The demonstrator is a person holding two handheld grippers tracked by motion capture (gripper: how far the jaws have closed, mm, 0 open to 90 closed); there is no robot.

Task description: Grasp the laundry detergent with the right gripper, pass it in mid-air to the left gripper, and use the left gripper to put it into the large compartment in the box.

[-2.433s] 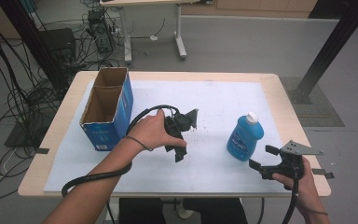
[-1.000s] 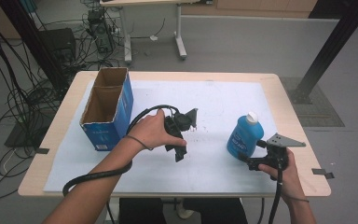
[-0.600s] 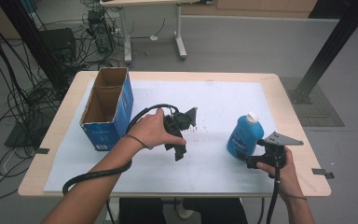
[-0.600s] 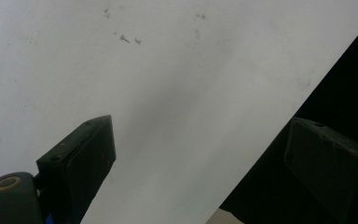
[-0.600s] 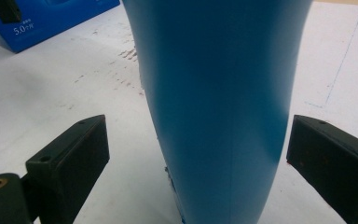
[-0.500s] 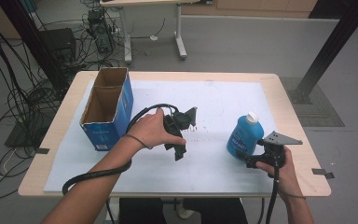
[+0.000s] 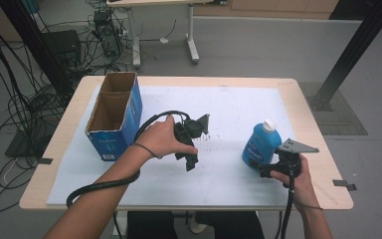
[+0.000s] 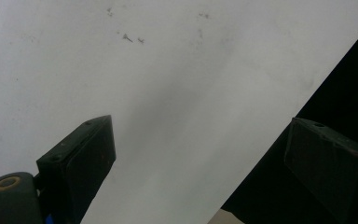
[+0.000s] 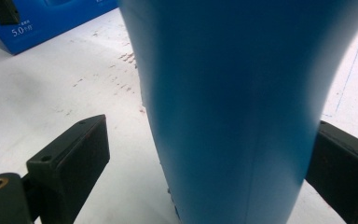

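Bottle [image 7: 260,145]: blue, white-capped, standing upright on the white sheet [image 7: 238,109] at about 4 o'clock from the table's centre. The right gripper [image 7: 256,168] sits at the bottle's 5 o'clock, low at its base. In the right gripper view the bottle [image 9: 233,107] stands between the spread jaws; the right-hand pad appears to touch or nearly touch the wall, while the left-hand pad is clear of it, so no grip is made yet. To grasp well, centre the body between the pads, keep the jaws level, and close squarely on the lower body so it does not tip. The left gripper [image 7: 191,144] is held spread and empty near table centre, at the bottle's 9 o'clock. A cardboard box [image 7: 114,117] stands open at the far left.
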